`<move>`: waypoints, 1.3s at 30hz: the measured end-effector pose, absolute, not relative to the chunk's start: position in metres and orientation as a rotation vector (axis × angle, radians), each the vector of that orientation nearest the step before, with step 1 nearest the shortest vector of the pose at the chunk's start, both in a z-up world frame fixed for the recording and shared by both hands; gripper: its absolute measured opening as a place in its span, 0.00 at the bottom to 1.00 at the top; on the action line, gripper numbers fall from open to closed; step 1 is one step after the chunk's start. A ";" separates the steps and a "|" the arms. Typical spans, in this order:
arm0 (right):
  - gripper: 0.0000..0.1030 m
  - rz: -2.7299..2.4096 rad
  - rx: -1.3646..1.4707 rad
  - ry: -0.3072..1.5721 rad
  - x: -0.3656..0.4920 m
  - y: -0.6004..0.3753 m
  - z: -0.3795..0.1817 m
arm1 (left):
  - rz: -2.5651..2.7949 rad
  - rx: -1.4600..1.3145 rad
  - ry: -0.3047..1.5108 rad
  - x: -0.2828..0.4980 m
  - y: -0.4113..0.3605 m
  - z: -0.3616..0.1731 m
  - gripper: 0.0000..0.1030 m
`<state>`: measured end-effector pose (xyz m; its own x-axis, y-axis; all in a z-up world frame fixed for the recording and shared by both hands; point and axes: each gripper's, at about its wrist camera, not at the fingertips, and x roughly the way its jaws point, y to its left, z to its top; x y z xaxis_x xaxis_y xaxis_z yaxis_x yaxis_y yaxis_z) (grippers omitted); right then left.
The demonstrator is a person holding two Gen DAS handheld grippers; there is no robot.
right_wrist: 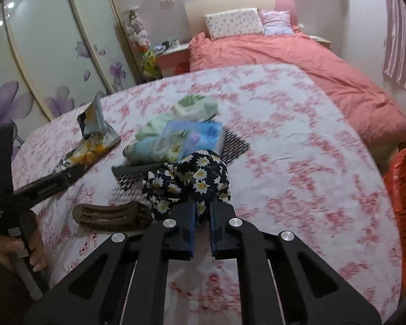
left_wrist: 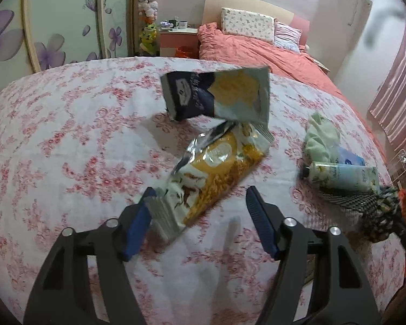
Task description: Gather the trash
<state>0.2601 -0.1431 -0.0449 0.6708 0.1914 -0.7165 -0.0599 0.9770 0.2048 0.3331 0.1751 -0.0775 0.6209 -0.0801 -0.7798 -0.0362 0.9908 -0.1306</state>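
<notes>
**Left fingers spread at the snack wrapper; right fingers clamped on floral cloth**

The surface is a bed covered with a pink floral sheet [left_wrist: 67,135].

Left gripper [left_wrist: 200,197]: the fingers are spread wide apart. A yellow snack wrapper [left_wrist: 216,170] lies flat on the sheet between them. Its crimped end touches the left finger; the right finger stands clear of it. Just beyond, a blue-and-yellow snack bag [left_wrist: 219,94] sits raised above the sheet, its lower edge over the far end of the yellow wrapper.

Right gripper [right_wrist: 202,208]: the fingers are closed on a dark cloth with a daisy print [right_wrist: 192,173], which bunches up directly ahead of the fingertips and blocks part of the view behind it.

Surrounding items, right wrist view:
- A black-and-white checked cloth [right_wrist: 232,146] lies under and behind the daisy cloth.
- A pale blue tube [right_wrist: 154,146] and a blue packet [right_wrist: 203,132] rest on the checked cloth.
- A light green cloth [right_wrist: 195,108] lies behind the packet.
- A brown hair clip [right_wrist: 108,214] lies on the sheet left of the right gripper.
- An orange basket [right_wrist: 403,189] stands at the right edge of the bed.

Beyond the sheet lie a coral duvet [right_wrist: 297,62] and two pillows [right_wrist: 232,21].
</notes>
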 end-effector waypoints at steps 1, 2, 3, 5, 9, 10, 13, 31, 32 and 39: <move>0.08 0.130 0.168 0.816 0.259 -0.146 -0.043 | -0.052 -0.139 0.900 0.332 0.171 -0.077 0.54; 0.08 0.119 0.166 0.810 0.258 -0.149 -0.042 | -0.082 -0.137 0.901 0.330 0.167 -0.077 0.54; 0.08 0.106 0.167 0.806 0.258 -0.152 -0.042 | -0.083 -0.124 0.897 0.329 0.163 -0.076 0.54; 0.08 0.090 0.176 0.809 0.258 -0.158 -0.043 | -0.059 -0.114 0.891 0.330 0.162 -0.075 0.56; 0.08 0.084 0.178 0.818 0.259 -0.163 -0.046 | -0.028 -0.155 0.897 0.338 0.166 -0.076 0.60; 0.08 0.085 0.177 0.819 0.259 -0.163 -0.046 | -0.026 -0.157 0.896 0.340 0.165 -0.076 0.61; 0.08 0.085 0.176 0.822 0.259 -0.165 -0.047 | -0.024 -0.138 0.891 0.346 0.158 -0.077 0.61; 0.08 0.063 0.187 0.798 0.242 -0.185 -0.040 | -0.141 -0.093 0.853 0.308 0.144 -0.072 0.12; 0.08 0.063 0.187 0.798 0.242 -0.186 -0.039 | -0.135 -0.084 0.853 0.303 0.144 -0.073 0.15; 0.08 0.065 0.197 0.800 0.238 -0.190 -0.041 | -0.079 -0.055 0.814 0.283 0.152 -0.062 0.64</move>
